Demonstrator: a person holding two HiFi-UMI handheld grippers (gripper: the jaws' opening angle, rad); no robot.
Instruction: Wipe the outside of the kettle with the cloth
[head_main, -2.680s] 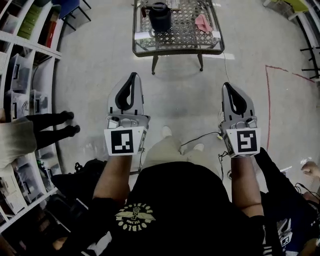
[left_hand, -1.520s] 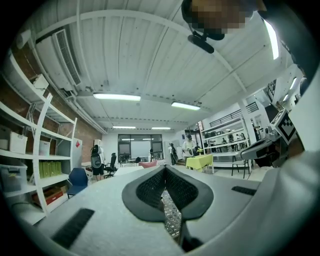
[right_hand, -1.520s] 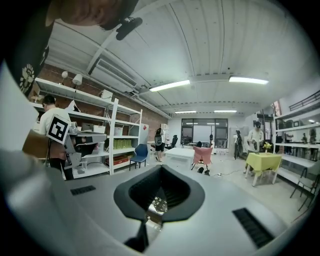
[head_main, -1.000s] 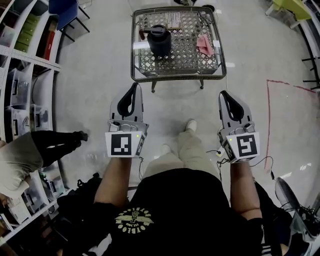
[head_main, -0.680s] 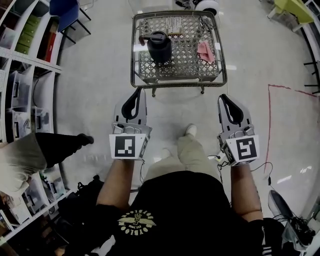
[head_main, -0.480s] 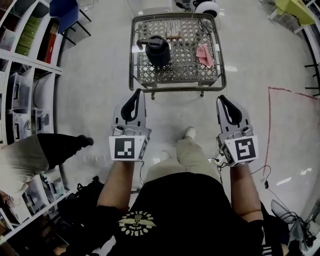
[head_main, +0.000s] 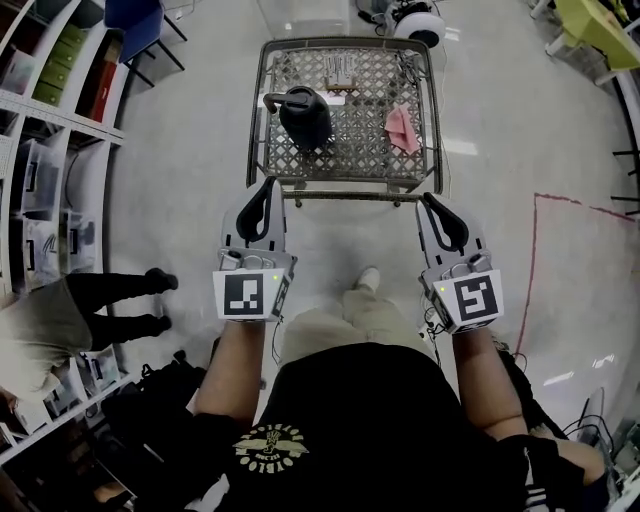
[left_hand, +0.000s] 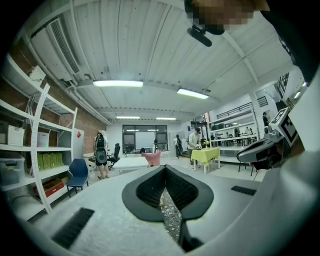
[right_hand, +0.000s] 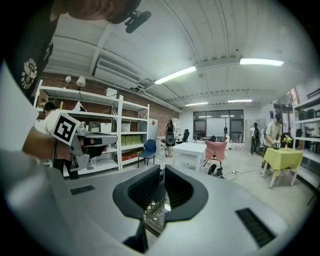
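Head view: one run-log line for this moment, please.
left gripper: shut, empty | right gripper: shut, empty | kettle, cloth: on table, untouched

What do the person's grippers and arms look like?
The left gripper and right gripper each have a light grey tapered body, black ribbed pads and a white cube bearing black square markers. The person wears a black short-sleeved T-shirt with a pale emblem.

Bright, even indoor light, heavy fisheye throughout.
Ceiling tube lights (left_hand: 117, 83) burn white in both gripper views; the pale floor (head_main: 190, 170) carries soft glare and faint shadows. Shelves (head_main: 40, 120) bow toward the edges, corners fall black, and the left hand-held gripper (left_hand: 165, 170) blurs near the lens.
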